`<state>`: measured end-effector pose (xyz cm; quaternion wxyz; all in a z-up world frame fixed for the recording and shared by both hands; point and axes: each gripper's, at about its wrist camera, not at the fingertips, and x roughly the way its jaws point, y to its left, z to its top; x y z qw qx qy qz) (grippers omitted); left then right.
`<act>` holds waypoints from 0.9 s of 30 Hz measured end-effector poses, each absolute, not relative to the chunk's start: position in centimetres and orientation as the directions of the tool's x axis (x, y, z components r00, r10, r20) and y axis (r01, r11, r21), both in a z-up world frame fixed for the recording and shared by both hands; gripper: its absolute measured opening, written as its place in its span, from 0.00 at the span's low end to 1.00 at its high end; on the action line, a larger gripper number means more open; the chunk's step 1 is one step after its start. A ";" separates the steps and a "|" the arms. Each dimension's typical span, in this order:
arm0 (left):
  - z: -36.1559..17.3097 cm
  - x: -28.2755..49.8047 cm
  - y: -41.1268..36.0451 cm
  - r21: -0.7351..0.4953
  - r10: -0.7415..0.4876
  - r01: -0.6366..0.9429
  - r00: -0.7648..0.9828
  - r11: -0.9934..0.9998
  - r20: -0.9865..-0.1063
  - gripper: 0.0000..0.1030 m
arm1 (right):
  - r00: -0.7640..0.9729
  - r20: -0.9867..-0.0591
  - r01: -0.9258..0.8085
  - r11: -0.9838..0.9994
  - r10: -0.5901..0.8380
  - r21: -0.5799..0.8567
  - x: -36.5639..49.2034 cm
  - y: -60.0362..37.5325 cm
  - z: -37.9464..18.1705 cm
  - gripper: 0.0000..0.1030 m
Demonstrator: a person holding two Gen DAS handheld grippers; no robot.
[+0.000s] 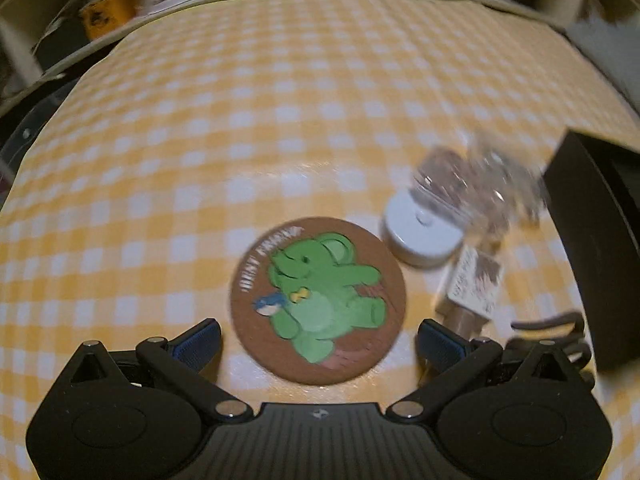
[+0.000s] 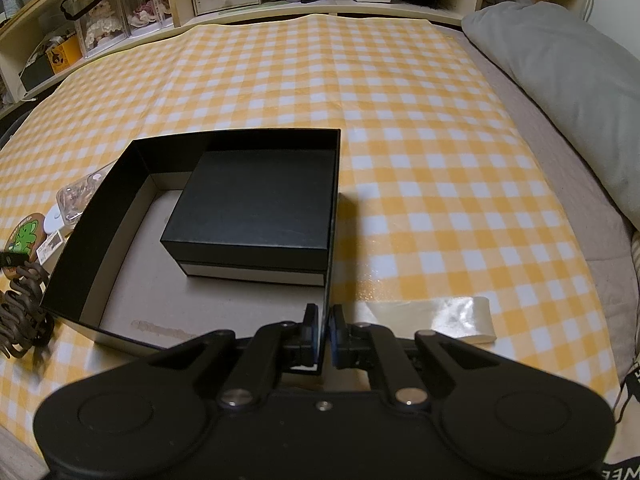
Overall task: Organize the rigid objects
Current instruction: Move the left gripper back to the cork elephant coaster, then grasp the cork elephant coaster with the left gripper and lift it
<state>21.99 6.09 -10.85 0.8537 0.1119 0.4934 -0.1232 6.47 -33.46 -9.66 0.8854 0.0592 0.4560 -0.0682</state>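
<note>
My left gripper is open, its fingers on either side of a round brown coaster with a green elephant lying flat on the checked cloth. Right of it lie a white round lid, a clear plastic item, a small labelled wooden block and a dark brown hair claw. My right gripper is shut on the right wall of an open black box. Inside it sits a smaller closed black box. The coaster and hair claw show left of the box.
The yellow-and-white checked cloth covers a bed. A grey pillow lies at the right. Shelves with clutter run along the back. A strip of shiny tape lies right of the box.
</note>
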 end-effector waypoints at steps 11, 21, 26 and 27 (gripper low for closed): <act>-11.0 23.1 6.2 0.028 -0.102 0.248 0.497 0.968 -0.862 0.93 | 0.575 -0.816 0.176 0.984 -0.068 0.041 6.5 -33.4 -9.7 0.06; -10.4 23.0 7.1 0.043 -0.091 0.247 0.506 0.968 -0.858 0.92 | 0.575 -0.815 0.178 0.983 -0.072 0.039 6.4 -33.5 -9.7 0.07; -11.2 22.9 5.8 0.049 -0.098 0.265 0.514 0.963 -0.852 1.00 | 0.575 -0.815 0.178 0.983 -0.072 0.039 6.4 -33.5 -9.7 0.07; -11.4 22.9 5.6 0.053 -0.093 0.261 0.517 0.964 -0.851 1.00 | 0.574 -0.815 0.178 0.983 -0.072 0.039 6.4 -33.5 -9.7 0.07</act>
